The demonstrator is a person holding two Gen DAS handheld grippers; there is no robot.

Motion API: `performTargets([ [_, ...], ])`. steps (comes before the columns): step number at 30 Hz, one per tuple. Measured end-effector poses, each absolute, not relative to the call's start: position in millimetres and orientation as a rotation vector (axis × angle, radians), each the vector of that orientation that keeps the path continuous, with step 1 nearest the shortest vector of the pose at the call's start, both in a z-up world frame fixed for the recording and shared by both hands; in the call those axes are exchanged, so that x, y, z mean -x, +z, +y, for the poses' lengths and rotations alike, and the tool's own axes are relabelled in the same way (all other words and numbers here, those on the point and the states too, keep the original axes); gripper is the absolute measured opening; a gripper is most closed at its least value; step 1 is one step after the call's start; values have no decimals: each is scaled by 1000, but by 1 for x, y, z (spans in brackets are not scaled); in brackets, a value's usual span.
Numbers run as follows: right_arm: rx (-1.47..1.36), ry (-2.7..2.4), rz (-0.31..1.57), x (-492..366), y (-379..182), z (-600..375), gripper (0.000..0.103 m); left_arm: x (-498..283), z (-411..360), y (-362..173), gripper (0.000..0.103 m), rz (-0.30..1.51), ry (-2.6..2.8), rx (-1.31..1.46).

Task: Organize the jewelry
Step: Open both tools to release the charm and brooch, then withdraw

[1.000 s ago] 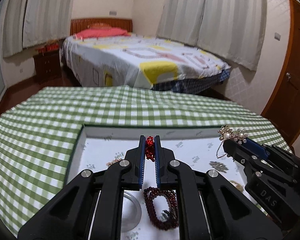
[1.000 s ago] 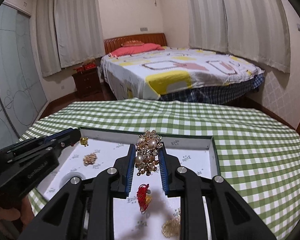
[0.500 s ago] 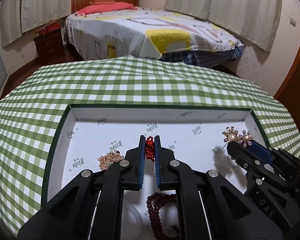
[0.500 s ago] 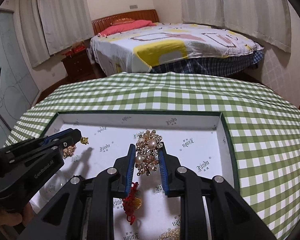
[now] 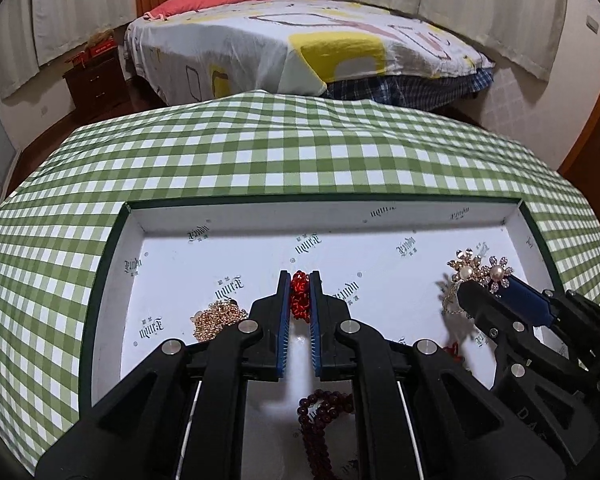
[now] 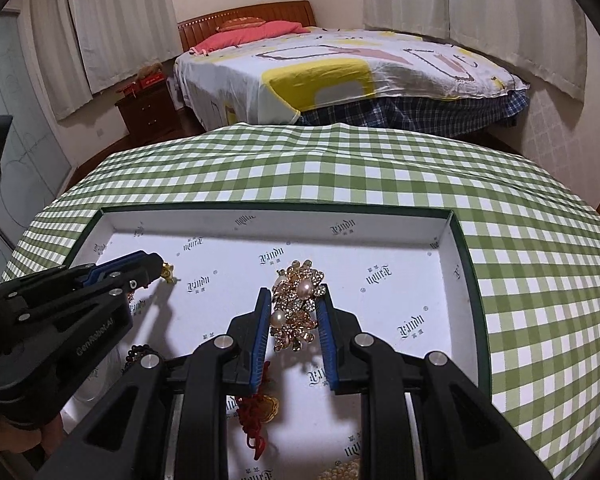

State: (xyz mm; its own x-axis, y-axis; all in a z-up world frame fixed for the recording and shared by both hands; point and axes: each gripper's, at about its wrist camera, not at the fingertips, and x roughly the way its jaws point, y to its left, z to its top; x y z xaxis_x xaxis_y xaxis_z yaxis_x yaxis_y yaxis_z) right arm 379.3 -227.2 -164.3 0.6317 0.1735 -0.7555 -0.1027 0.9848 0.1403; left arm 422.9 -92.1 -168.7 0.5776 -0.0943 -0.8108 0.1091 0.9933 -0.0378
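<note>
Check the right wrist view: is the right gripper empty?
No, the right gripper is closed on a gold brooch with pearls, held between its blue pads above the white tray.

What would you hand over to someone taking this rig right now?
Left gripper: shut on a red knot ornament, held over the middle of the tray.
Right gripper: shut on a gold pearl brooch, over the tray's right half.
Lying in the tray: gold chain, dark bead bracelet, red tassel charm, pearl piece at the near edge.
Done: two pieces picked up.
Left: set both down in their places; which places the frames do not show. The loose pieces probably need sorting too.
</note>
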Motion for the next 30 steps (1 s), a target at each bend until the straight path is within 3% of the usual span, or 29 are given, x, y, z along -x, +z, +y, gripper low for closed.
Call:
performTargets([
  [5, -97, 157, 888, -381, -165, -228, 25, -425, -88, -170, 12, 951, -112, 4],
  [7, -93, 155, 887, -382, -165, -228, 34, -425, -86, -171, 23, 954, -107, 15],
  [9, -90, 154, 878, -381, -164, -228, 36, -423, -83, -169, 32, 947, -98, 26],
  [15, -94, 152, 869, -378, -163, -228, 37, -420, -84, -167, 43, 938, -103, 17],
  [19, -94, 149, 858, -377, -161, -229, 44, -419, -85, -165, 55, 929, -105, 13],
  [30, -92, 116, 824, -370, -155, -237, 55, -411, -80, -157, 76, 895, -93, 8],
])
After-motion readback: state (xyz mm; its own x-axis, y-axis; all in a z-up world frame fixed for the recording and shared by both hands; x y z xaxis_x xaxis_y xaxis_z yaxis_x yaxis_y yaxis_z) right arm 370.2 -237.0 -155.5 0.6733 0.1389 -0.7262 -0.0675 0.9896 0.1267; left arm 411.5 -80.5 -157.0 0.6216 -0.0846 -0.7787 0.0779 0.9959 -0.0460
